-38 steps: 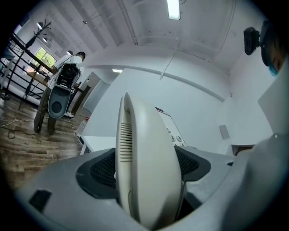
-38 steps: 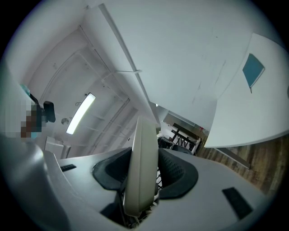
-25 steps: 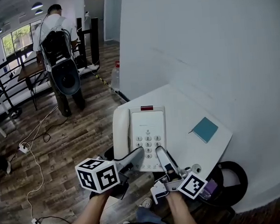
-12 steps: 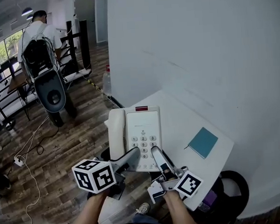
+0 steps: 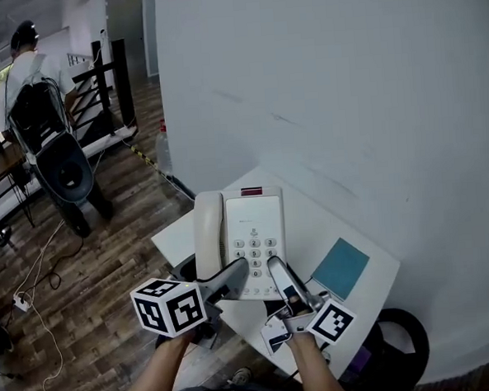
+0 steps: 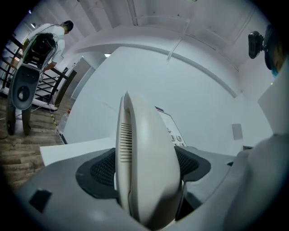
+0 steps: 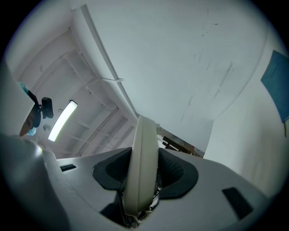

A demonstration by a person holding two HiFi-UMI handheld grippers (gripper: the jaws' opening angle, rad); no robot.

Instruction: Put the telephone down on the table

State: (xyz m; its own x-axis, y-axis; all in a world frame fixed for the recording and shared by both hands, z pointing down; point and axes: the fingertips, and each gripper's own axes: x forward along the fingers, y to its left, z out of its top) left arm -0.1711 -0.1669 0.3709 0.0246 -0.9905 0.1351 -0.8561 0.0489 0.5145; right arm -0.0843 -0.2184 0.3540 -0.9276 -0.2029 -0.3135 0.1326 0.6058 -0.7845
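A cream telephone (image 5: 251,231) with its handset (image 5: 207,230) along the left side and a keypad is held in the air over the near-left part of the white table (image 5: 358,233). My left gripper (image 5: 233,275) is shut on its near left end; the left gripper view shows the phone's handset side (image 6: 144,162) pinched between the dark pads. At the near right edge my right gripper (image 5: 281,275) is shut on the phone's thin edge (image 7: 141,167), which stands upright between its pads.
A teal notebook (image 5: 341,268) lies on the table to the right of the phone. A white wall (image 5: 345,85) rises behind the table. A person (image 5: 36,96) with equipment stands far left on the wooden floor, where cables (image 5: 35,278) lie.
The view has swung: the table and notebook have shifted down and left under the phone, which now sits more over the table. Both grippers keep their hold on the phone.
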